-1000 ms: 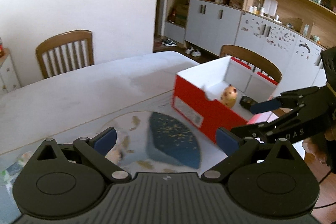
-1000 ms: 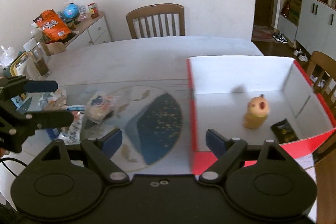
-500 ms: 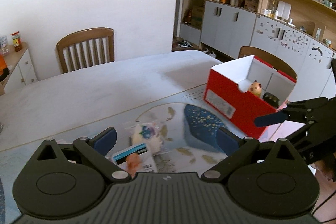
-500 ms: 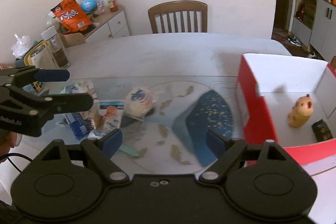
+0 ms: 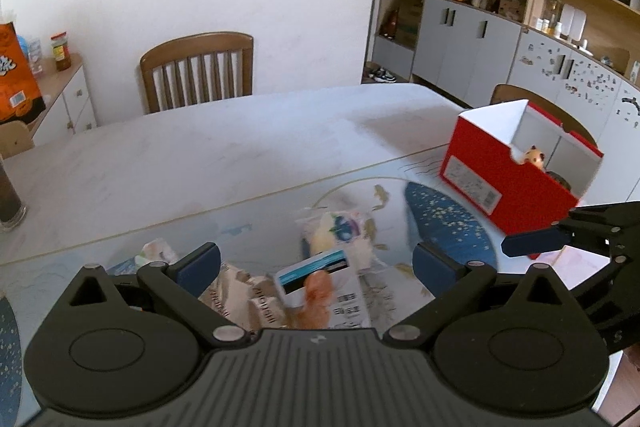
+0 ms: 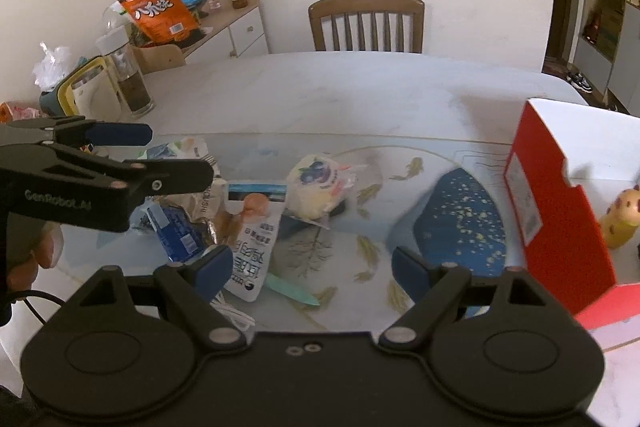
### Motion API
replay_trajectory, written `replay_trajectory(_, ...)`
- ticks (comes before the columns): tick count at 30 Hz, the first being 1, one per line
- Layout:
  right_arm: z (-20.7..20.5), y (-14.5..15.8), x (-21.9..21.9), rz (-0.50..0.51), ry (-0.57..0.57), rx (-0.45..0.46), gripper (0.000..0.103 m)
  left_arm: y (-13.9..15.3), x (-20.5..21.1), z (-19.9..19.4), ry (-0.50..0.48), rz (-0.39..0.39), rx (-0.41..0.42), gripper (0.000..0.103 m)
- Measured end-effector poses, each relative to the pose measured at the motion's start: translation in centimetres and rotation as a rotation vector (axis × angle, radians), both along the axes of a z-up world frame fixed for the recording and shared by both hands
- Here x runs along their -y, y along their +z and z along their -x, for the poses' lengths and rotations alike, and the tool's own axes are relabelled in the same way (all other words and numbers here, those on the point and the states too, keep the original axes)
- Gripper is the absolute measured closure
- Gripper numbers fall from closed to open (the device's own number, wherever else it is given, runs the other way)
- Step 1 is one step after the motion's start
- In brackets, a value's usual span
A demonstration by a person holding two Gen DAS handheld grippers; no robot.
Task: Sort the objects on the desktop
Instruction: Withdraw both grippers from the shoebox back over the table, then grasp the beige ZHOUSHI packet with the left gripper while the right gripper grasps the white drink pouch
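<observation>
A heap of snack packets lies on the glass-topped table [image 6: 360,95]. In it are a white sachet with an orange picture [image 6: 256,227], a round bun in a clear wrapper [image 6: 316,187] and a blue packet [image 6: 172,231]. My right gripper [image 6: 312,269] hovers open just in front of the heap, nothing between its fingers. My left gripper [image 5: 316,267] is open too, above the same white sachet [image 5: 320,287] and the bun [image 5: 340,233]. The red box [image 6: 556,195] stands at the right with a yellow toy figure [image 6: 622,215] inside. In the left wrist view the red box [image 5: 508,179] is far right.
A teal strip [image 6: 292,291] and a white cable [image 6: 236,313] lie near the front edge. A bottle with dark contents [image 6: 128,79] stands at the table's left end. Behind it are a sideboard with an orange snack bag [image 6: 158,9] and a wooden chair [image 6: 366,23].
Both grippers have swung left, away from the red box and over the packet heap. The box has slid to the right edge of both views. Both sets of jaws stayed wide apart.
</observation>
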State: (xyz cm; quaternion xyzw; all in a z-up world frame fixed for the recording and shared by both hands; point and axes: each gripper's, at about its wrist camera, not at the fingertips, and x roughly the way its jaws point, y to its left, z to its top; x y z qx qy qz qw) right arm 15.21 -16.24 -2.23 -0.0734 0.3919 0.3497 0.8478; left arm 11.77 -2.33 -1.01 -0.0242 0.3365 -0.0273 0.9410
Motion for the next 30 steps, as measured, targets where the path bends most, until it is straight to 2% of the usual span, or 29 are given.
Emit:
replay_trajectory(11,0.3,-1.4,-3.5,0.021,0.022,0.025,0.016,-1.9,-3.7,-1.0,0.074,-0.006,-0.036,0.0)
replay_trajectory(21,0.7,-3.0,-6.7,0.049,-0.021,0.088,0.017,-3.3,-5.5,-2.5,0.133,-0.012,-0.07,0.0)
replay_trajectory(30,0.5,-4.7,-9.0,0.086,-0.012,0.062,0.017,-4.5,-5.9,-3.5,0.135,-0.011,-0.104,0.001)
